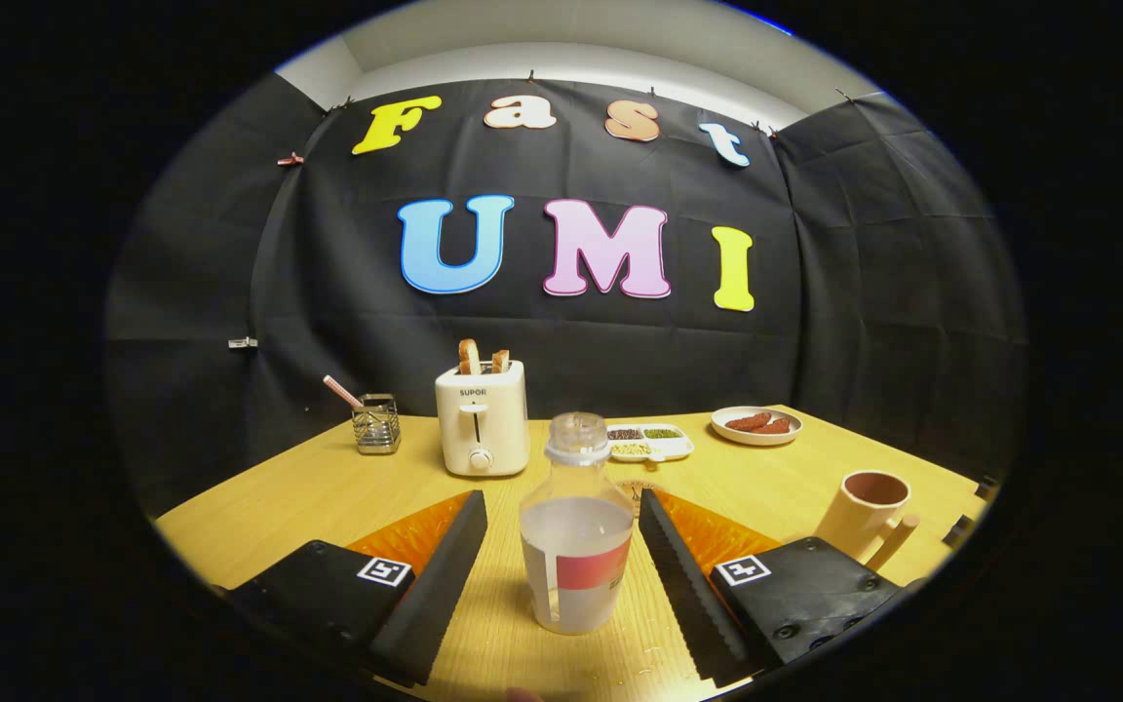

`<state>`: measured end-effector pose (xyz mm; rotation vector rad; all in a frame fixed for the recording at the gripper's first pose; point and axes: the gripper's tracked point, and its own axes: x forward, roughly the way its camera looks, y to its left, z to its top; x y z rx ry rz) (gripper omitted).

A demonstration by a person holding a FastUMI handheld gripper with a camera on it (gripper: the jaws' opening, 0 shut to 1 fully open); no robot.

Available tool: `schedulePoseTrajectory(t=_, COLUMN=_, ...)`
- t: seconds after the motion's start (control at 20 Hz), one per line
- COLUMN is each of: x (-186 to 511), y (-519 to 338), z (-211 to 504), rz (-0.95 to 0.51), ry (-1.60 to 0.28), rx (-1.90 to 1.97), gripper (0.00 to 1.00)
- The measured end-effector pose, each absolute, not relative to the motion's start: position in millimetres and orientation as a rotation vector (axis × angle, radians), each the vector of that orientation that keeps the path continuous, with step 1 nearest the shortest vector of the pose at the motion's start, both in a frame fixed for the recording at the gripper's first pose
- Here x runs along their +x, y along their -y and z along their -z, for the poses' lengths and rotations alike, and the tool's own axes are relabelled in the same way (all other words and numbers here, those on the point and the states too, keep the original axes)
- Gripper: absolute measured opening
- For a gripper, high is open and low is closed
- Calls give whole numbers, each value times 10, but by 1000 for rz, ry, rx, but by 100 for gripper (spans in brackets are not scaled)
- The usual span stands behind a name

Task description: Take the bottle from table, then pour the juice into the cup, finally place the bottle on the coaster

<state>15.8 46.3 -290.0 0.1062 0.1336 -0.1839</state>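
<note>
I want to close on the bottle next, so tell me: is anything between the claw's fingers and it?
No. The bottle stands upright between the open fingers of the claw, with only bare table in the gaps on both sides. The cup stands off to the right, beyond the fingers.

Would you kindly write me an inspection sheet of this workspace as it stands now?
Surface: wooden table, dry as far as seen.
Job's things: bottle upright between the fingers, cap on, part full of clear liquid; cup to the right, upright; a coaster cannot be made out.
Clutter: toaster with toast beyond the bottle; glass holder with a straw; divided dish; plate of food.
Grippers: gripper open, its fingers either side of the bottle, not touching.
Cables: nothing seen.
Surroundings: black cloth wall.
</note>
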Motion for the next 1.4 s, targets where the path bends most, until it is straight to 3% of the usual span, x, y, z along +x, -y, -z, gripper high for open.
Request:
schedulePoseTrajectory(t=0.45, x=397, y=-376, z=3331, rz=228, ry=-168, rx=104, gripper=97)
schedulePoseTrajectory(t=0.55, x=433, y=-348, z=3323, rz=236, ry=-151, rx=111, gripper=77)
schedulePoseTrajectory(t=0.7, x=450, y=-405, z=3301, rz=225, ry=-191, rx=118, gripper=77)
schedulePoseTrajectory(t=1.4, x=231, y=-529, z=1942, rz=42, ry=-135, rx=61, gripper=76)
